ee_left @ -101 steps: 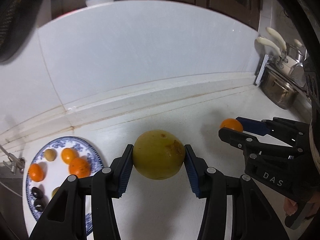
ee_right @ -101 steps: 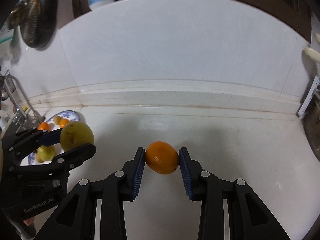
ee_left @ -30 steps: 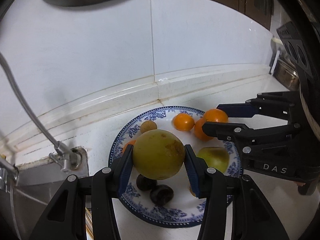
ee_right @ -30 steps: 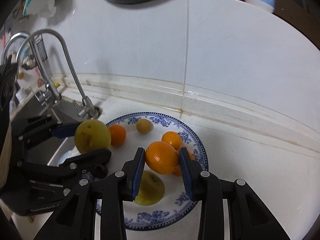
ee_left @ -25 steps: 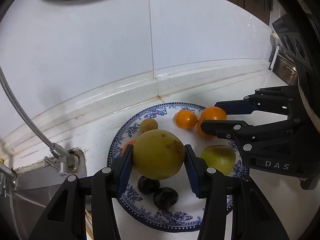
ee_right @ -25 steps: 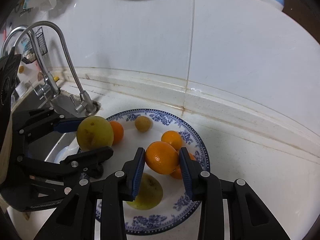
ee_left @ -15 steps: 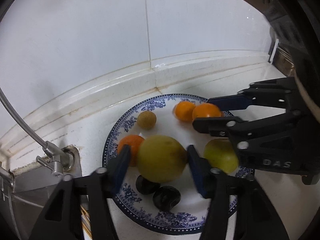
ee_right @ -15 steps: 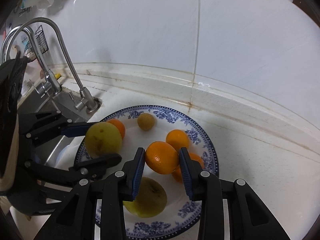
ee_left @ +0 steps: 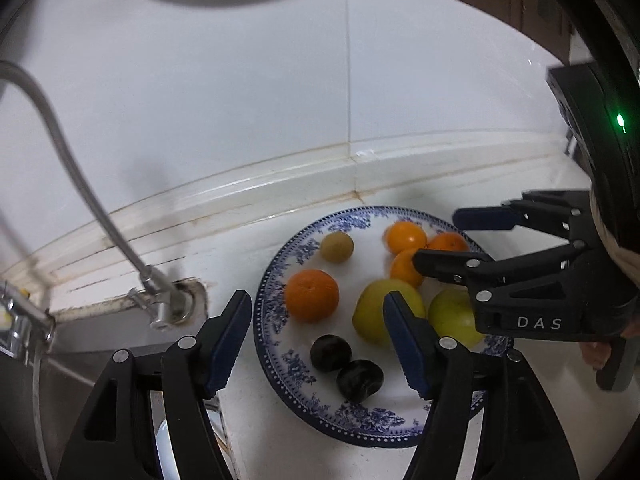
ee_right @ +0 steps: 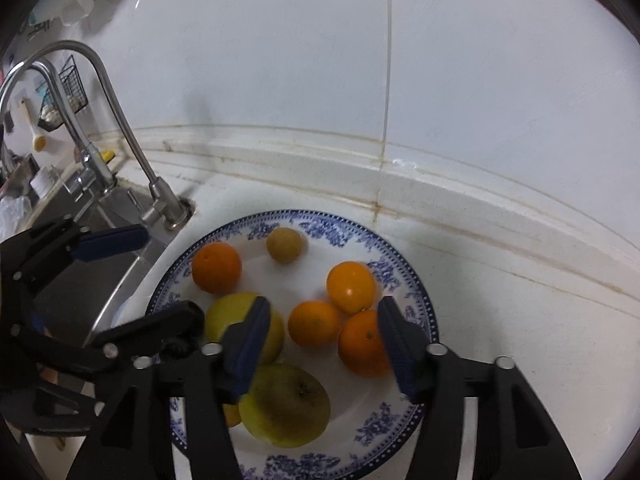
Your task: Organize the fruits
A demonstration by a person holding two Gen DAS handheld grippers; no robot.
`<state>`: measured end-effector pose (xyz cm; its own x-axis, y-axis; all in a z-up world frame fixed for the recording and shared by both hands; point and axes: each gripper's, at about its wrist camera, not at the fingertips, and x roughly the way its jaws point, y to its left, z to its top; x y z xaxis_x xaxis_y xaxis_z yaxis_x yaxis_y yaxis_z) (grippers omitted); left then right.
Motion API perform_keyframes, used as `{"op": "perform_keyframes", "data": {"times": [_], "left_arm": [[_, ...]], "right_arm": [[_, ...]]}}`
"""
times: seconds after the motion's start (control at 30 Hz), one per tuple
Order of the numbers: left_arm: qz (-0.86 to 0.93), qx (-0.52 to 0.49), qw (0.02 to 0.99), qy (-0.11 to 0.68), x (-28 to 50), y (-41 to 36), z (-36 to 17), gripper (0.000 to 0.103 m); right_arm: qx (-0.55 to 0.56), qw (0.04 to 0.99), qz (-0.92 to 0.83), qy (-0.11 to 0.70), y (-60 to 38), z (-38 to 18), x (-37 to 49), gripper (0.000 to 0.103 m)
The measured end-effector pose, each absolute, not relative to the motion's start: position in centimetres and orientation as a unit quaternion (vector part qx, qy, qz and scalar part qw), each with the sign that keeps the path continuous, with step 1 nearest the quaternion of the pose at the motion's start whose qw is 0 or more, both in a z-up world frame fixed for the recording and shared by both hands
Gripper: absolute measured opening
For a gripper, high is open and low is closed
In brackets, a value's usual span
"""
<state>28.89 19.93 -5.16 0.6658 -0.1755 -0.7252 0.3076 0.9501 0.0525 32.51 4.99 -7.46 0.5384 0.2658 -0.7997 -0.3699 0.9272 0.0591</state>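
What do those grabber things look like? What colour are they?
Each tool is black, with two long fingers tipped by blue ridged pads and small silver bolts along the linkages. Seen from the left wrist, the right tool has white letters "DAS" on its side and a green light glowing on its body. The left tool looks the same. No cables or sleeves show.

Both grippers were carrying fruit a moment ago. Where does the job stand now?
Both loads look delivered: the yellow-green fruit and the orange now rest on the blue-rimmed plate. The left hand-held gripper and right hand-held gripper are open and empty. No loose fruit shows on the counter.
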Motion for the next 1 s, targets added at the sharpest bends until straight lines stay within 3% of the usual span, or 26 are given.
{"op": "perform_keyframes", "data": {"times": [0.4, 0.5, 0.8, 1.0], "left_arm": [[-0.096, 0.073, 0.928, 0.353, 25.3, 19.1, -1.7, 0.077], [-0.09, 0.075, 0.935, 0.336, 23.7, 18.5, -0.7, 0.084], [-0.06, 0.076, 0.954, 0.285, 17.0, 15.9, 2.0, 0.095], [-0.048, 0.063, 0.961, 0.267, 12.3, 14.0, 2.9, 0.102]], "right_arm": [[-0.041, 0.91, 0.116, 0.397, 2.4, -3.9, 27.4, 0.058], [-0.039, 0.917, 0.103, 0.383, 1.8, -2.8, 25.3, 0.058], [-0.032, 0.933, 0.073, 0.35, -1.2, 0.0, 18.6, 0.076], [-0.034, 0.939, 0.052, 0.337, -3.9, 1.2, 13.4, 0.081]]}}
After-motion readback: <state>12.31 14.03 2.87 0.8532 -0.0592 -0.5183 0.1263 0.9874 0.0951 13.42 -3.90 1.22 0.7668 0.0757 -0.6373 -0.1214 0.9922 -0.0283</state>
